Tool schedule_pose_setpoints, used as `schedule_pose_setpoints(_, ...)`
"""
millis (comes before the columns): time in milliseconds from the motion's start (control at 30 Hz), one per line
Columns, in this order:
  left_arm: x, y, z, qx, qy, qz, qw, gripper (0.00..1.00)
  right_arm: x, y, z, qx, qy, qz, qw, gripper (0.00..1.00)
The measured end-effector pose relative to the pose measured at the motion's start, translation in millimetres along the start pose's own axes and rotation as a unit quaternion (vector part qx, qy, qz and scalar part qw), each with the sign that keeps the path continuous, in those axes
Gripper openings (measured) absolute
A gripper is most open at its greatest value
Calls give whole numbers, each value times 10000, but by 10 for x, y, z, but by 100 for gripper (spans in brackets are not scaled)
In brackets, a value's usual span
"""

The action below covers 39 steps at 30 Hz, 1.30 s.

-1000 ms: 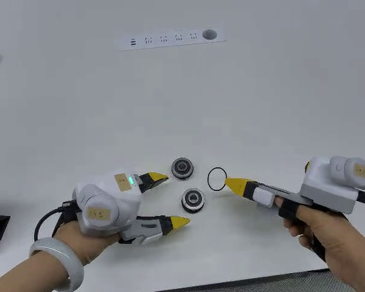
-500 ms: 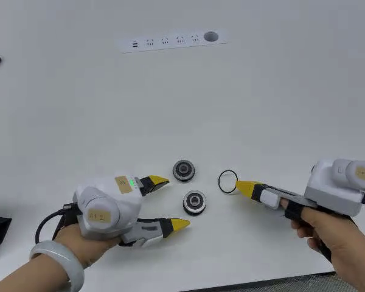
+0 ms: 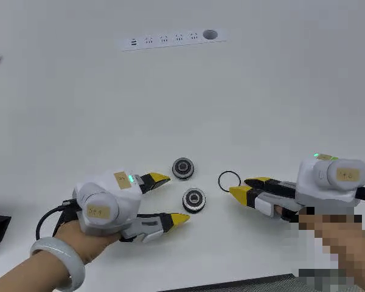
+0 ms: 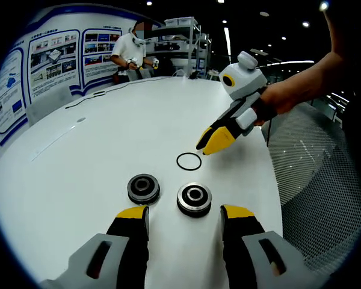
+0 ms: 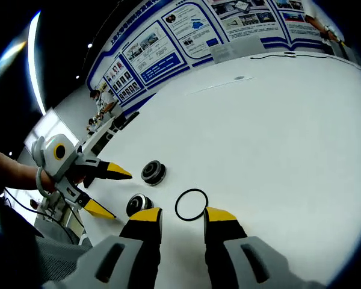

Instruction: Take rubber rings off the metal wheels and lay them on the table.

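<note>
Black rubber ring (image 3: 229,180) lies flat on white tabletop (image 3: 261,91), just ahead of my right gripper (image 3: 246,187), jaws parted, empty. My left gripper (image 3: 173,199), jaws spread, faces nearer metal wheel (image 3: 193,200), probably to steady it.

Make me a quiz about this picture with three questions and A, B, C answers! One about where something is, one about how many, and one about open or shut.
1. Where is the thin black rubber ring?
A. Flat on the white table
B. Around a wheel
C. Pinched in a gripper

2. How many round metal wheels are on the table?
A. One
B. Two
C. Four

3. How are the right gripper's yellow-tipped jaws?
A. Shut on the ring
B. Shut on a wheel
C. Open, holding nothing

Answers:
1 A, the ring lies loose just ahead of the right gripper's tips.
2 B, two wheels sit near the ring.
3 C, the right gripper view shows a gap between the jaws.
</note>
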State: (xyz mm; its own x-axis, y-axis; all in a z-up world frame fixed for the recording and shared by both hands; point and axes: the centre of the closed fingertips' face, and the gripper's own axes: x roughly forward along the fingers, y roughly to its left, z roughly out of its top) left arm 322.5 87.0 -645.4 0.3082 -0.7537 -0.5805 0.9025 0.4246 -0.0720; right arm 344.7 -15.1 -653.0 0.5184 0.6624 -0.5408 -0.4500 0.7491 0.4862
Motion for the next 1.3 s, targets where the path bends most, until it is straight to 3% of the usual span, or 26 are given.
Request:
schedule_pose_setpoints(367,40,-10,86,23,-81,-34,10000,39,78,196,-22,61,41,335,9994,28)
schedule_pose_setpoints(633,115,-84,128,137,-46,-184,9997,27,145,311,-59,132,97,523,9985,27)
schedule_pose_setpoints(1300,249,-130,96,438,206,-314,9983,17,202,398,-115,268,157,666,9973,25)
